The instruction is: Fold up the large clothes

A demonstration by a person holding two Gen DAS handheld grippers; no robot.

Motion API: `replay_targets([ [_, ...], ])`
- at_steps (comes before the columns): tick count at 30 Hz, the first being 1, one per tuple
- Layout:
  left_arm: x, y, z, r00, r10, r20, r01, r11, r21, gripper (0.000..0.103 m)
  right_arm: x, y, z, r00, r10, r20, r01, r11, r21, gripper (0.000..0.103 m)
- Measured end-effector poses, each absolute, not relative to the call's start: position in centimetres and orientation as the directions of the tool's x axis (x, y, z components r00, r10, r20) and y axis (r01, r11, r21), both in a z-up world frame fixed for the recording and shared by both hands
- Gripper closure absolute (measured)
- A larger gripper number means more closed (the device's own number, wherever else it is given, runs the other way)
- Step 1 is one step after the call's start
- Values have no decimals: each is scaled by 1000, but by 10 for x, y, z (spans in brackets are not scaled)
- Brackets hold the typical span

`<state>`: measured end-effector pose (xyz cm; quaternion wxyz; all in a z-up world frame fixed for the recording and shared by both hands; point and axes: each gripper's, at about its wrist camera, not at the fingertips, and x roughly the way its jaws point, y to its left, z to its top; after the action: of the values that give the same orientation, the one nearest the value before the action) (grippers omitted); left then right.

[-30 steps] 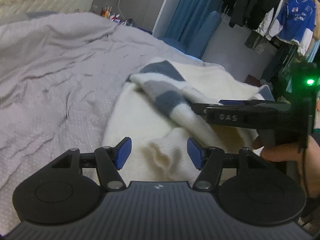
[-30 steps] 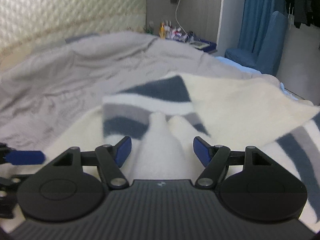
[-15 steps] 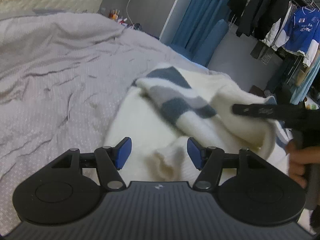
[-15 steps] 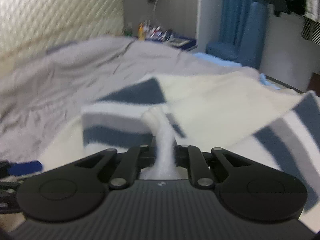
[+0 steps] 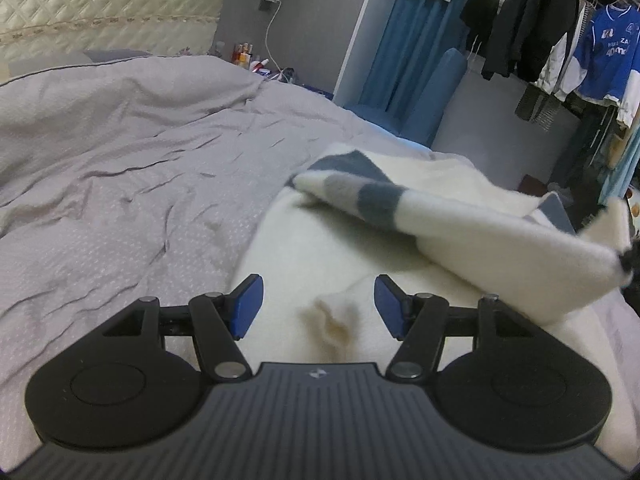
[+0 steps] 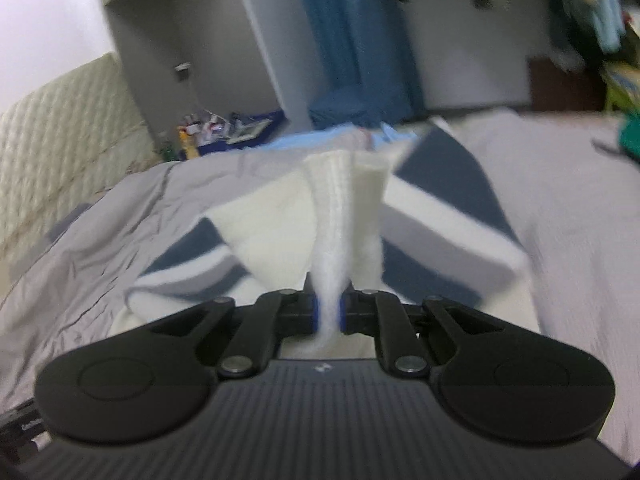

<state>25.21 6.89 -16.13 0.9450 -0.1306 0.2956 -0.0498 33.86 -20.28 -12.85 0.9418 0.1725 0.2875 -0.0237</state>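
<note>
Right tool [image 6: 329,312] is clamped on a bunched cream ribbed edge of the sweater [image 6: 344,204]; I can see fabric pinched between the blue pads [image 6: 317,314], jaws nearly together. Right view is motion-blurred, so detail past the pinch is soft: navy and grey stripes fan out either side of the gripped fold, with the grey duvet [image 6: 100,240] under it.

Left tool [image 5: 316,306] sits open, jaws apart, nothing between them being pressed. Its pads [image 5: 248,306] hang over the cream body of the sweater [image 5: 320,248], and a small rumpled bump of fabric lies in the gap, untouched as far as I can tell.

Only the left view gives me the layout: sweater lies on the bed [image 5: 120,168] near its right-hand edge, one striped section lifted off the flat part and stretched toward the frame's right edge, where a dark tip of something pinches it. Same view shows the clothes rail [image 5: 560,40] with hanging jackets and a blue jersey.

Right view alone shows the pinch itself close up.
</note>
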Motion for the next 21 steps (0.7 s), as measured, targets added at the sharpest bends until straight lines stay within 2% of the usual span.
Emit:
replay_targets([
  [5,242,73,-159,810,-130,-572,-39,961,-274,36,314,-209,-161,772,75,-631,213,905,368,90],
  [10,230,87,-154,777,-102,-621,-123,943,-308,36,289,-210,-179,701,160,-695,255,854,454,82],
  [14,214,105,-147,750,-111,-652,-166,923,-348,36,264,-222,-174,686,221,-693,259,816,517,76],
  [16,204,117,-143,754,-107,-648,-203,901,-384,36,250,-230,-169,692,216,-689,270,807,525,61],
  [18,194,132,-141,757,-111,-644,-238,871,-429,36,237,-243,-166,703,194,-684,306,786,538,31],
  [20,189,144,-143,744,-113,-658,-272,849,-453,36,227,-255,-167,707,154,-690,356,765,537,22],
  [21,186,149,-146,736,-117,-667,-290,836,-466,36,224,-262,-168,707,131,-695,384,754,533,23],
])
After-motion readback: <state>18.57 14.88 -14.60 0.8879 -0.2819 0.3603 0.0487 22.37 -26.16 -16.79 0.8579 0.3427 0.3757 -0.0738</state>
